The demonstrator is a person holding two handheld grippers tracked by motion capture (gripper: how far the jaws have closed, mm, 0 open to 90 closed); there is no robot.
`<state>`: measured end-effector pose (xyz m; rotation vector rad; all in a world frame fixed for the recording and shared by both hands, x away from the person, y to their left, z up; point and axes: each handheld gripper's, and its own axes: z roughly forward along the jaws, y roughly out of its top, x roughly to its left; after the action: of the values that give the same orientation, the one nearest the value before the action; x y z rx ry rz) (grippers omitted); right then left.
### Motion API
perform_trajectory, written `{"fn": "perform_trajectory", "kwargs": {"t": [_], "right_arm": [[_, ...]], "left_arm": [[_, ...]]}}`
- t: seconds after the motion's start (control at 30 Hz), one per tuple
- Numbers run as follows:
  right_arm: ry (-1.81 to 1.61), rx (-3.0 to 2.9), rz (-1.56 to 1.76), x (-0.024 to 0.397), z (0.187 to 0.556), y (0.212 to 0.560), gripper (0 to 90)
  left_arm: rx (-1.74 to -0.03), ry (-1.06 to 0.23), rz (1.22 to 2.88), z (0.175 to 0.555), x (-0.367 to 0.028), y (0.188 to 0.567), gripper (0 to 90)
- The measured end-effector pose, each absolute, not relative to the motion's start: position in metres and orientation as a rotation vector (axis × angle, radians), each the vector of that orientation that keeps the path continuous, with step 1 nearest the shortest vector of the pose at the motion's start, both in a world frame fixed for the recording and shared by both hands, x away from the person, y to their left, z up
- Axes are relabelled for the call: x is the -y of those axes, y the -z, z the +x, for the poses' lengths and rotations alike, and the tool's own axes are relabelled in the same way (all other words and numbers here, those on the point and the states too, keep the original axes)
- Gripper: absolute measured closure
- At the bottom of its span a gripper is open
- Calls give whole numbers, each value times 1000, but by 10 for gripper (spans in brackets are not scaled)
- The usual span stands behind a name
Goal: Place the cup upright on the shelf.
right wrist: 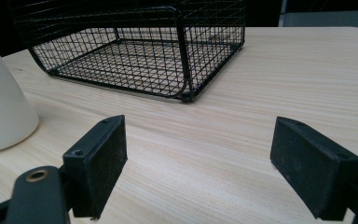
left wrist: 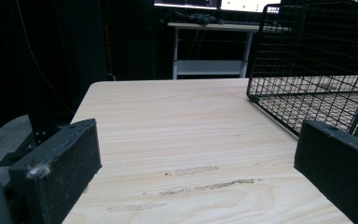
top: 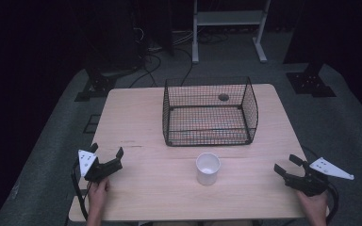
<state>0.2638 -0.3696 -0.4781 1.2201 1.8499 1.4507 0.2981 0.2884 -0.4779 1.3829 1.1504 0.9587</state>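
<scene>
A pale wooden table (top: 141,117) with rounded corners stands on grey floor (top: 339,122), with dark surroundings on all sides and open floor beyond its left, right and far edges. Toward the far middle of the top sits a black wire basket (top: 209,113), open at the top, its far wall close to the table's far edge and its near wall about halfway down the top. Nothing can be made out inside it, though the mesh and dim light make that hard to be sure of. Wide strips of bare wood run along both sides of the basket out to the table's left and right edges.

Just in front of the basket, apart from it and a little right of its middle, a white cup (top: 208,168) stands upright, mouth up. The right gripper view shows the cup's side at its left edge, with the basket's corner ahead and bare wood between.

The left gripper (top: 106,152) rests at the table's near left edge, held by the left hand (top: 98,192); its jaws are spread wide with only tabletop between them, pointing toward the far side. The right gripper (top: 288,165) sits near the near right edge, held by the right hand (top: 315,203), its jaws likewise spread apart around nothing, angled toward the cup. Both grippers are well apart from the cup and basket.

A faint scuff (left wrist: 205,184) marks the wood ahead of the left gripper.
</scene>
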Motion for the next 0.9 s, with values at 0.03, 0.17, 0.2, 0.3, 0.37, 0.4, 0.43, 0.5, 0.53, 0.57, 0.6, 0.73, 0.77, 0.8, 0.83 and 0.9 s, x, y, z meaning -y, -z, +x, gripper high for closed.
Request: {"fn": "perform_trajectory", "kwargs": {"t": [0.03,0.17,0.2,0.3,0.37,0.4,0.43,0.5,0.53,0.57,0.6,0.73,0.77,0.8,0.83,0.9], "right_arm": [[-1450,-1850,1219,369,264,478,177],[-1450,-1850,1212,369,264,478,177],[-1447,-1847,1211,369,264,478,177],[-1451,-1843,1211,369,263,478,177],[-1465,-1837,1209,370,262,476,177],[-1467,-1834,1206,370,262,474,176],[-1467,-1833,1201,370,262,472,169],[-1460,-1834,1193,369,263,468,162],[-1455,-1840,1186,367,263,466,162],[-1457,-1843,1178,366,263,464,162],[-1455,-1849,1167,364,263,463,162],[-1424,-1886,1126,355,264,457,161],[-1415,-1889,1116,353,265,456,159],[-1424,-1895,1112,352,266,455,159],[-1437,-1909,1116,351,267,454,159],[-1440,-1910,1110,350,267,453,152]], "left_arm": [[-1148,-961,1386,298,-288,478,0],[-1138,-970,1400,298,-286,478,0],[-1138,-971,1401,298,-286,478,0],[-1138,-968,1400,298,-286,478,0],[-1136,-969,1399,297,-286,478,0],[-1135,-968,1400,297,-286,478,0],[-1134,-968,1400,297,-286,478,0],[-1132,-970,1401,297,-286,478,0],[-1130,-970,1402,297,-286,478,0],[-1129,-971,1403,297,-286,478,0],[-1128,-971,1402,297,-286,478,0],[-1130,-969,1402,297,-286,478,0],[-1130,-970,1403,297,-286,478,0],[-1130,-970,1403,297,-286,478,0],[-1130,-972,1403,297,-286,478,0],[-1130,-973,1405,297,-285,478,0]]}}
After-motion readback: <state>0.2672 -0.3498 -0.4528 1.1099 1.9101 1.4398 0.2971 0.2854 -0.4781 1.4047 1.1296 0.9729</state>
